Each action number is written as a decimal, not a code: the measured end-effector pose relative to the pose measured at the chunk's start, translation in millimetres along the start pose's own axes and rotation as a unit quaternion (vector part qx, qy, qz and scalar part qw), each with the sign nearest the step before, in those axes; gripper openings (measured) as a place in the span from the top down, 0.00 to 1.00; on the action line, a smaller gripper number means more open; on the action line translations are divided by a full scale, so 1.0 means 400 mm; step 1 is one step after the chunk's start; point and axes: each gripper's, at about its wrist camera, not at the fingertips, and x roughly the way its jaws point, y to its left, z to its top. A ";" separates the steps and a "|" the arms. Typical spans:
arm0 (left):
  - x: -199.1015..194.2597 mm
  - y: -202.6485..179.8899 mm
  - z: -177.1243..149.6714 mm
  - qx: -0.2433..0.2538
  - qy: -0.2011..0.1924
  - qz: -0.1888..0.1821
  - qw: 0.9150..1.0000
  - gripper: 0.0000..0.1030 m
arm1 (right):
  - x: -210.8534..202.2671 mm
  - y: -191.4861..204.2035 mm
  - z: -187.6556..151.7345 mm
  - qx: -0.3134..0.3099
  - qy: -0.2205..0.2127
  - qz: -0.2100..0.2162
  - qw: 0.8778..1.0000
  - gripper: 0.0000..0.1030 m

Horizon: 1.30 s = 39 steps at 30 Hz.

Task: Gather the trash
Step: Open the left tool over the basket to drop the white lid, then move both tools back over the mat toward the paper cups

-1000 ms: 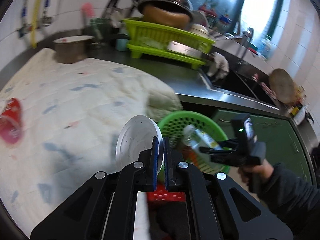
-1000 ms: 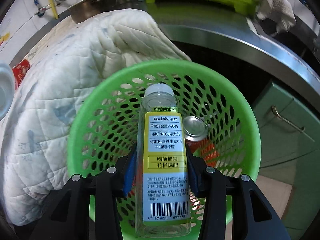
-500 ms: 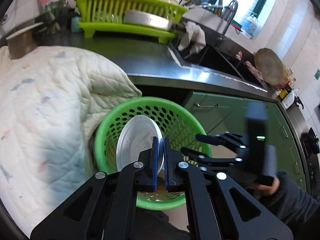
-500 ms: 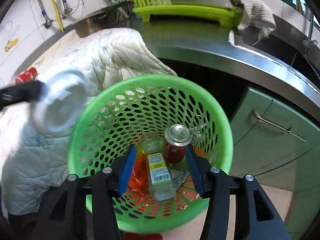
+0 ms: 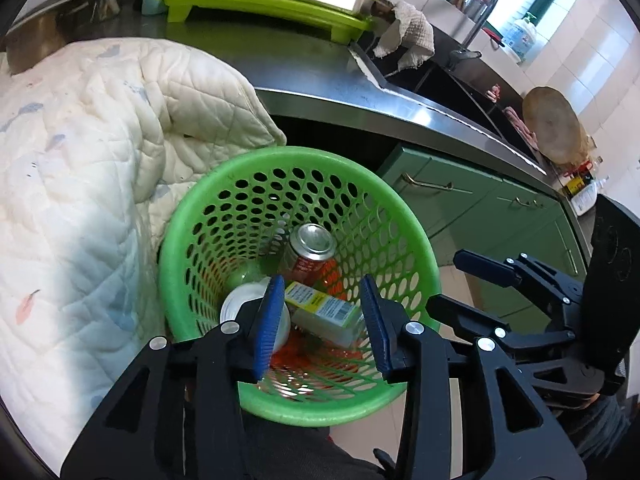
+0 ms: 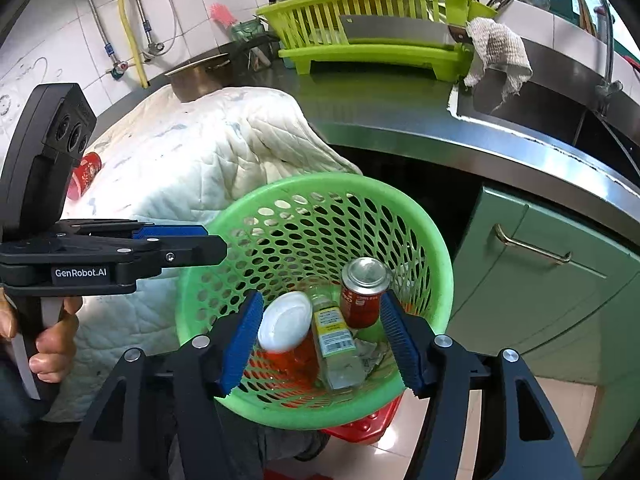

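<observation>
two grippers above a green basket [image 6: 438, 248] of trash
left gripper [image 5: 322, 322] and right gripper [image 6: 326, 340] both opening, grasping nothing (cup [image 6: 285, 322], bottle [image 6: 336, 340], can [image 6: 364, 292] lie inside).

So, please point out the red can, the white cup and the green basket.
red can [image 6: 366, 276], right wrist view, on its silver top.
white cup [image 6: 285, 318], right wrist view, on its white base.
green basket [image 5: 404, 216], left wrist view, on its rim.

Green basket [image 6: 434, 240] holds white cup [image 6: 285, 320], bottle [image 6: 336, 340], red can [image 6: 365, 292].
</observation>
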 end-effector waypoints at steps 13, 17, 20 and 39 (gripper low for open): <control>-0.269 0.110 -0.032 -0.031 -0.090 0.105 0.990 0.40 | -0.028 0.123 0.056 -0.049 -0.021 0.020 0.998 0.33; -0.366 0.184 -0.060 -0.053 -0.117 0.155 0.979 0.36 | -0.022 0.179 0.081 -0.064 -0.025 0.032 0.997 0.30; -0.444 0.249 -0.087 -0.072 -0.135 0.187 0.970 0.35 | -0.012 0.233 0.102 -0.081 -0.025 0.044 0.995 0.29; -0.849 0.747 -0.298 -0.269 -0.223 0.290 0.891 0.33 | 0.116 0.747 0.211 -0.211 -0.013 0.127 0.969 0.29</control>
